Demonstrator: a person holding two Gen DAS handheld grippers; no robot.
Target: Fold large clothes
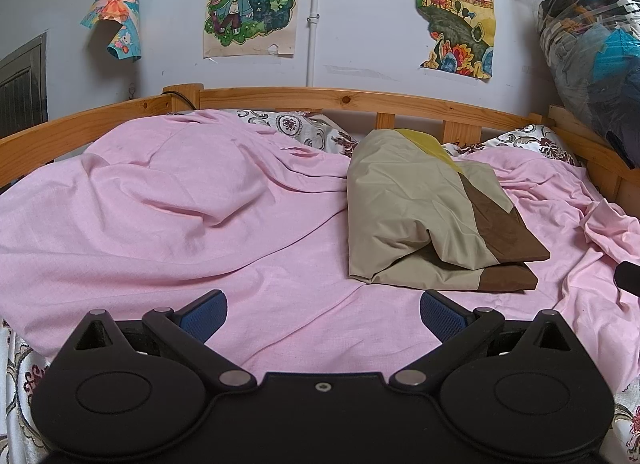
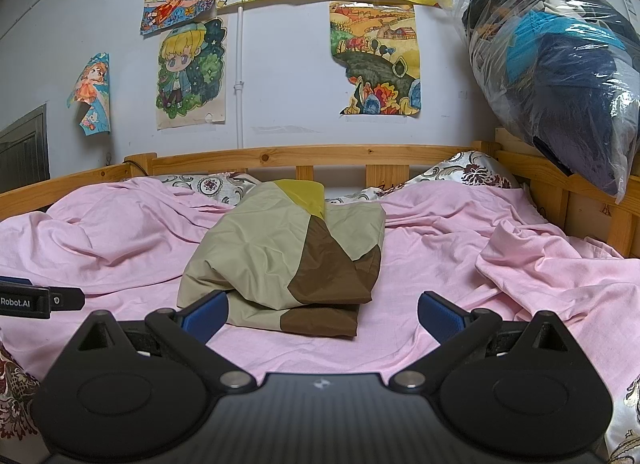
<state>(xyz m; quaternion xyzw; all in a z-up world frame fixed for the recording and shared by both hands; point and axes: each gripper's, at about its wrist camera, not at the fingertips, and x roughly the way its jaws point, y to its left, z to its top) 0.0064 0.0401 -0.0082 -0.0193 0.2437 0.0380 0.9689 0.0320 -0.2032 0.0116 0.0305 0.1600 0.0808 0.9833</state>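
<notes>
A folded cloth in beige, brown and yellow (image 1: 428, 216) lies on the pink sheet (image 1: 180, 204) in the middle of the bed. It also shows in the right wrist view (image 2: 288, 256). My left gripper (image 1: 323, 314) is open and empty, low over the sheet, just in front and to the left of the folded cloth. My right gripper (image 2: 323, 314) is open and empty, with the folded cloth's near edge just beyond its fingers. The left gripper's body (image 2: 40, 298) shows at the left edge of the right wrist view.
A wooden bed rail (image 2: 320, 154) runs along the back and right. Patterned pillows (image 2: 468, 174) lie at the head. A clear plastic bag of dark clothes (image 2: 560, 64) hangs at the right. Drawings (image 2: 192, 72) cover the wall. The pink sheet bunches at the right (image 2: 540, 264).
</notes>
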